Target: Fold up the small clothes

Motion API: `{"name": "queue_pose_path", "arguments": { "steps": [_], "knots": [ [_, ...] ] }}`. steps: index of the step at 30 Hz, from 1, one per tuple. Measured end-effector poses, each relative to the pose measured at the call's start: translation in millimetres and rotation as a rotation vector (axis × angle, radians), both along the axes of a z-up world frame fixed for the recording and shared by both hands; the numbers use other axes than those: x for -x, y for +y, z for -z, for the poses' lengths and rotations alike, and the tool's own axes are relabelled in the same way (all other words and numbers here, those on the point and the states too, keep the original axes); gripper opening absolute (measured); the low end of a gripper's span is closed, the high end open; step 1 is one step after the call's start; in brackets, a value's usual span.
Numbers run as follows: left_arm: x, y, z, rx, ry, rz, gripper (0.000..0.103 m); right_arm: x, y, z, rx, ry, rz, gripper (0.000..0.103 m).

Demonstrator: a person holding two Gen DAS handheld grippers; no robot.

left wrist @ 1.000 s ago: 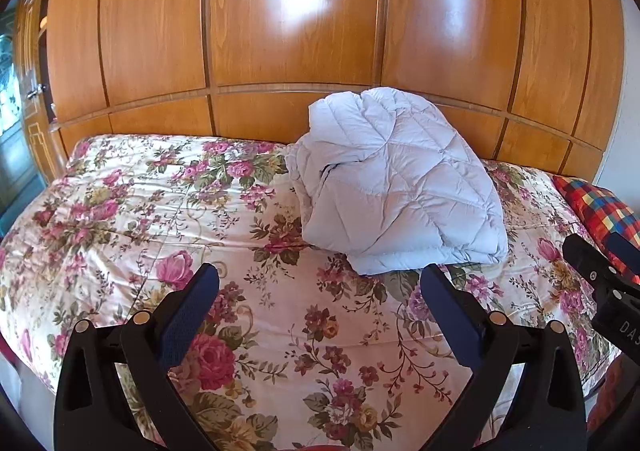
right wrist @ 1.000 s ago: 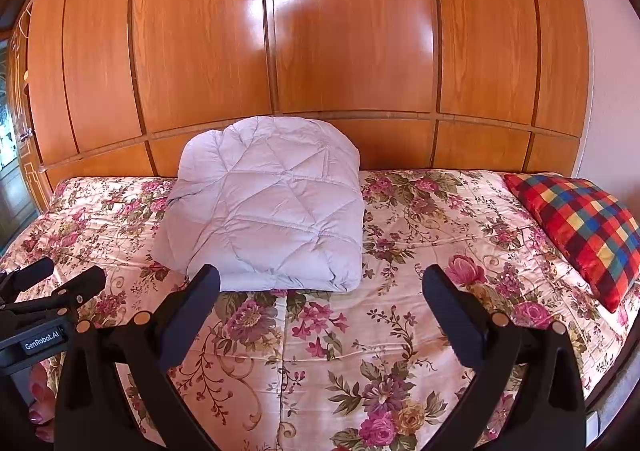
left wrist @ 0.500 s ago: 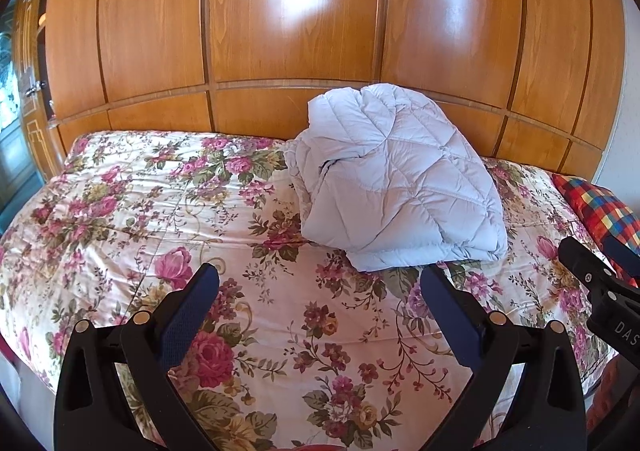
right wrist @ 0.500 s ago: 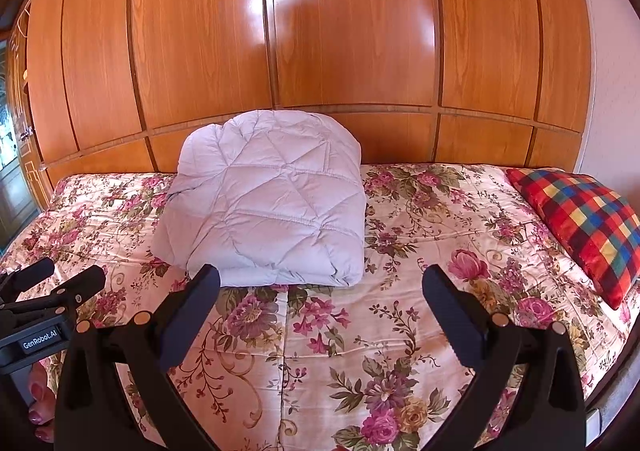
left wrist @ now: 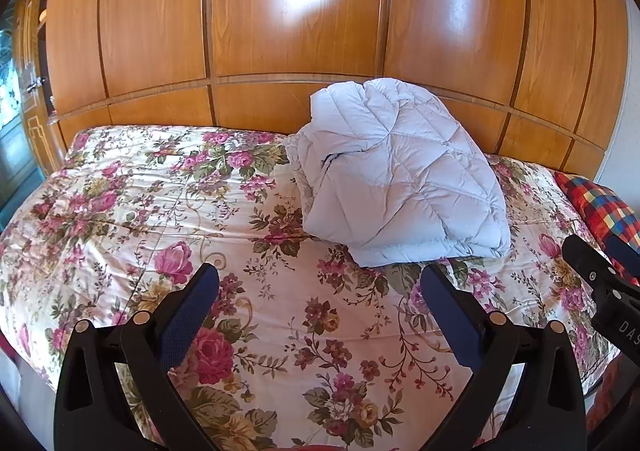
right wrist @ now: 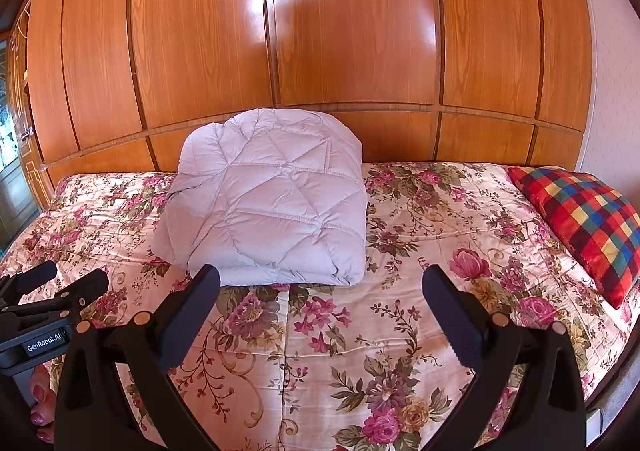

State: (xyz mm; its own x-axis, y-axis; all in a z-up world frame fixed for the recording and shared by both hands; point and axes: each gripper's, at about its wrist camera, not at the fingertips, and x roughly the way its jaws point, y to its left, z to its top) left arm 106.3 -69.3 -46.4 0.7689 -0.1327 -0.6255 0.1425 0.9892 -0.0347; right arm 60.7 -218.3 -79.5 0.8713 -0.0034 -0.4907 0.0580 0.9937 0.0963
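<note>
Folded white quilted jacket sits on the flowery bedspread against the wood panels, checked pillow off right. My left gripper and right gripper both hang wide open, holding nothing.

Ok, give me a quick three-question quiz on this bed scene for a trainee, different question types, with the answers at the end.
1. True or false: the left tool is clamped on the pale quilted jacket.
2. Multiple choice: where does the checked cushion lie? A) on the jacket B) at the right end of the floral bedspread C) against the wardrobe panels on the left
3. Fill in: the right tool is ____ and holds nothing.

Key: 1 false; 2 B; 3 open.
</note>
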Motion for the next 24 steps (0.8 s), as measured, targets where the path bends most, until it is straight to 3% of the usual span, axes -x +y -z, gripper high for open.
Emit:
{"name": "queue_pose_path", "arguments": {
  "steps": [24],
  "knots": [
    [-1.1, 0.7, 5.4, -0.003, 0.034, 0.011, 0.100, -2.3, -0.4, 1.5, 0.001, 0.011, -0.009, 0.101]
  ]
}}
